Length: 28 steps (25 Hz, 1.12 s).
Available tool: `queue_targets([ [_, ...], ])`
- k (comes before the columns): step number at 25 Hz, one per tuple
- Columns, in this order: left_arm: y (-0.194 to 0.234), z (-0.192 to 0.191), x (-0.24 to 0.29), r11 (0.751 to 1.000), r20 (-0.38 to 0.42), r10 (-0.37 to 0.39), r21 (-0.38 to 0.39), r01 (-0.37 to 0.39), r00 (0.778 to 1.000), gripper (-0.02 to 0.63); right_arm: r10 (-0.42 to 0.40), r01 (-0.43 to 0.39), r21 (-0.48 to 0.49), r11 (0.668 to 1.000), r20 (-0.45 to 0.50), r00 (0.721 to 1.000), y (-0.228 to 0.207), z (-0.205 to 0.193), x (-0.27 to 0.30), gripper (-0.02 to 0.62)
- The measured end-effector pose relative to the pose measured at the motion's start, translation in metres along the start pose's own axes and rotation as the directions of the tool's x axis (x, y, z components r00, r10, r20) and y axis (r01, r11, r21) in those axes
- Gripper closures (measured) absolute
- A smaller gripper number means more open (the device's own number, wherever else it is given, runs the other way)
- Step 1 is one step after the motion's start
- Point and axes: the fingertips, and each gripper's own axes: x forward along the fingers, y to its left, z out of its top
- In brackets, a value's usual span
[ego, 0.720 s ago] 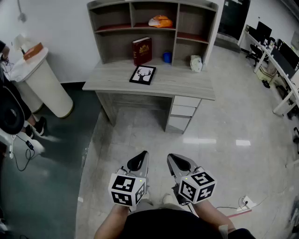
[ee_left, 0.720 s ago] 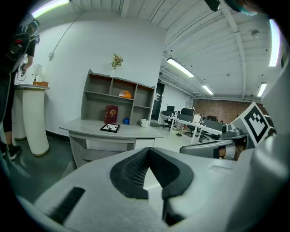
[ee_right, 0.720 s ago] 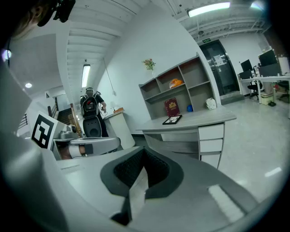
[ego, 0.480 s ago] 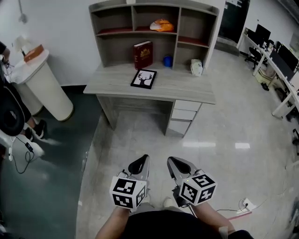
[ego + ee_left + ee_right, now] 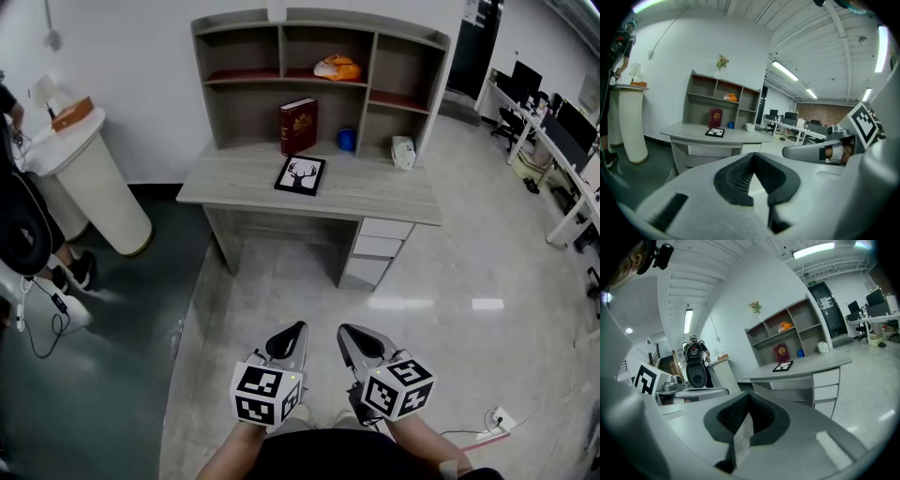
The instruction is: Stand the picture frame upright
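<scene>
Since the earlier frames the head view has shifted. The desk (image 5: 375, 192) and its shelf unit (image 5: 368, 66) now sit lower and slightly further right in it, and both grippers lie nearer the bottom edge. Nothing on the desk has been disturbed.

Desk: across open floor, well apart from the person.

Picture frame (image 5: 301, 175): lying flat on the desk top, deer print facing up, just in front of the upright red book (image 5: 298, 126). It is not standing.

Left gripper (image 5: 289, 336): jaws together, nothing between them, held low before the body.

Right gripper (image 5: 354, 337): jaws likewise closed and empty, just beside the left.

Assessment: the task proper has not begun. Outstanding are the approach to the desk, opening a claw, taking hold of the frame and setting it upright.
</scene>
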Motion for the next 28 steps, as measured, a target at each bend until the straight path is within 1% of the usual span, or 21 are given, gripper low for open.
queue_targets([
  [2,0.007,0.002,-0.002,1.000,0.005,-0.008,0.007,0.008,1.000,0.612,-0.004,0.004,-0.020,1.000,0.000,1.000,0.007,-0.001,0.011,0.595],
  [8,0.024,-0.003,-0.013,0.999,-0.019,-0.034,0.025,0.035,0.999,0.612,-0.044,0.044,0.007,0.999,-0.011,0.999,0.020,-0.008,0.029,0.595],
  [15,0.037,-0.009,-0.011,0.998,-0.035,-0.052,0.017,0.052,0.998,0.612,-0.098,0.098,0.013,0.995,-0.011,0.995,0.016,-0.006,0.037,0.595],
  [22,0.054,-0.008,-0.002,0.999,-0.042,-0.042,-0.002,0.042,0.998,0.612,-0.104,0.105,0.013,0.994,-0.024,0.994,0.011,-0.003,0.053,0.595],
  [28,0.071,-0.001,0.021,0.999,-0.045,-0.036,-0.015,0.035,0.998,0.612,-0.101,0.102,0.013,0.995,-0.047,0.994,-0.002,0.004,0.077,0.595],
])
